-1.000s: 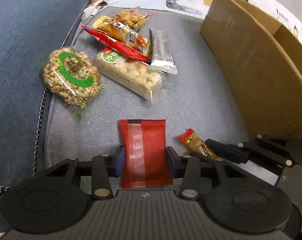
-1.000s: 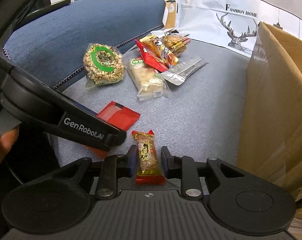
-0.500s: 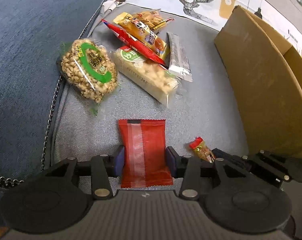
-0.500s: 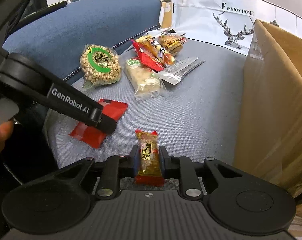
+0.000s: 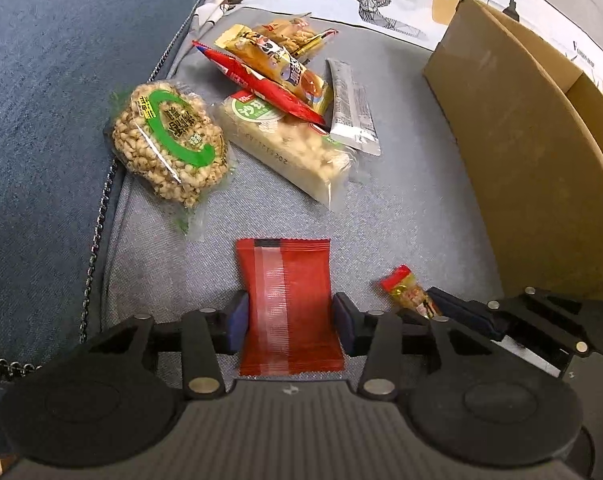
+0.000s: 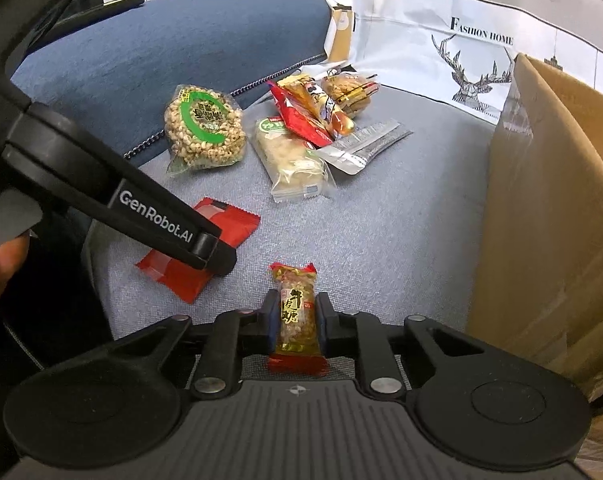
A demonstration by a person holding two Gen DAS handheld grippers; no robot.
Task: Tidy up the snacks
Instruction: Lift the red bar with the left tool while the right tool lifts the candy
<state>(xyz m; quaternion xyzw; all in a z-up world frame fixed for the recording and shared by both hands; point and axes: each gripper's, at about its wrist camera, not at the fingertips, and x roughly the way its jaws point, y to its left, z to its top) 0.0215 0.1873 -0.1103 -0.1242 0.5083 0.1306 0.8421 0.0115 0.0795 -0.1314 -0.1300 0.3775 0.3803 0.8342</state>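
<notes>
On the left we see the round puffed-grain cake (image 5: 168, 142) in its clear bag, at the edge of the grey sofa cushion (image 5: 401, 208). Next to it lies a pile of snacks (image 5: 285, 92), not yet sorted.

Nearer to us, our left tool (image 5: 288, 317) holds the flat red packet (image 5: 288, 304), one pad on each side. A bit to the right, our right tool (image 6: 294, 320) is closing its narrow jaws on the small nut candy (image 6: 295, 314), which sits between the pads.

Far right stands the open cardboard box (image 5: 533, 152).

We think we are at the picking-up step, one snack in each tool. Next we likely need to lift both and carry them over the box wall. We must keep the grip firm, since both wrappers look slippery.
</notes>
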